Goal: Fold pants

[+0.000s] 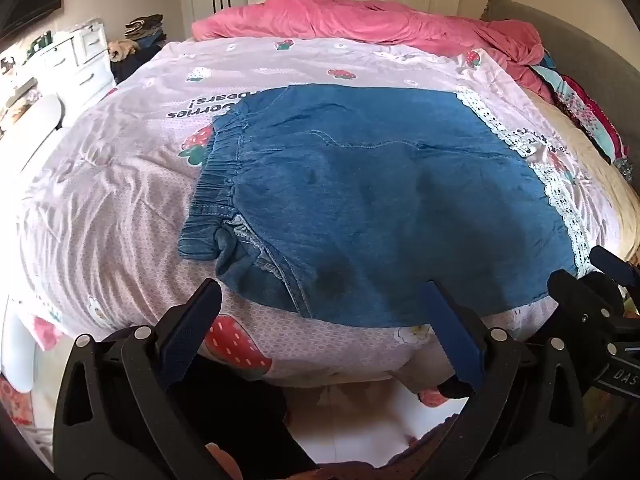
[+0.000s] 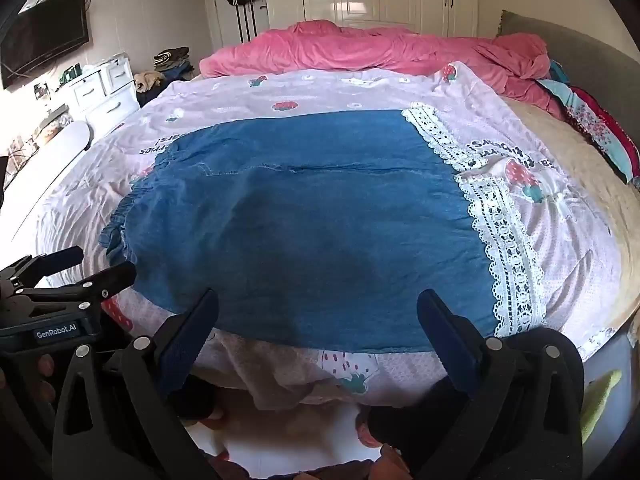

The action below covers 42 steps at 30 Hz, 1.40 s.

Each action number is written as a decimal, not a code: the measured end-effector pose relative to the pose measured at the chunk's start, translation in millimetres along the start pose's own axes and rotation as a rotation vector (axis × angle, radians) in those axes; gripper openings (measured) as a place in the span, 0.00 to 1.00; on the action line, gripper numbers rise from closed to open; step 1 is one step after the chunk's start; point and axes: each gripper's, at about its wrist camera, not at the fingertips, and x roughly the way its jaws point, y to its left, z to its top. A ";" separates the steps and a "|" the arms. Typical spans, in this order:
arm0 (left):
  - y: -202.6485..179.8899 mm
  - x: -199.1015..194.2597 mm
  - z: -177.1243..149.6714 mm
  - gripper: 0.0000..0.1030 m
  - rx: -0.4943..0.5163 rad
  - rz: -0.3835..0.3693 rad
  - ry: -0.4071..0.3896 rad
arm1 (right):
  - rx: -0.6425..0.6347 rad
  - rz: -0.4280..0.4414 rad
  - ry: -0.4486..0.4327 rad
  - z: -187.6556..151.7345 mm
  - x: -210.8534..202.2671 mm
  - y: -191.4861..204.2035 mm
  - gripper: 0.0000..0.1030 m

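Blue denim pants [image 1: 380, 200] with white lace hems [image 1: 560, 200] lie flat on the bed, elastic waistband [image 1: 216, 184] to the left, legs running right. They also fill the middle of the right wrist view [image 2: 320, 220], lace hems [image 2: 504, 240] at right. My left gripper [image 1: 320, 292] is open and empty, hovering at the pants' near edge by the waist end. My right gripper [image 2: 318, 300] is open and empty, over the near edge toward the hem end. Each gripper shows at the edge of the other's view.
The pants rest on a pale pink strawberry-print quilt [image 1: 120, 208]. A rumpled pink blanket [image 2: 380, 48] lies at the far end. Clothes pile along the bed's right side [image 2: 600, 128]. White drawers [image 2: 104, 88] and a wall TV [image 2: 44, 36] stand left.
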 end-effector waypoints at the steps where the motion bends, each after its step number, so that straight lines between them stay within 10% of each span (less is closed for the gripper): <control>1: -0.1 0.4 0.0 0.91 0.000 0.001 0.001 | -0.002 -0.003 -0.001 -0.7 -0.7 0.9 0.96; 42: -2.9 -6.0 4.2 0.91 -0.007 -0.016 -0.017 | 0.017 -0.011 0.017 -1.8 -3.0 -4.0 0.96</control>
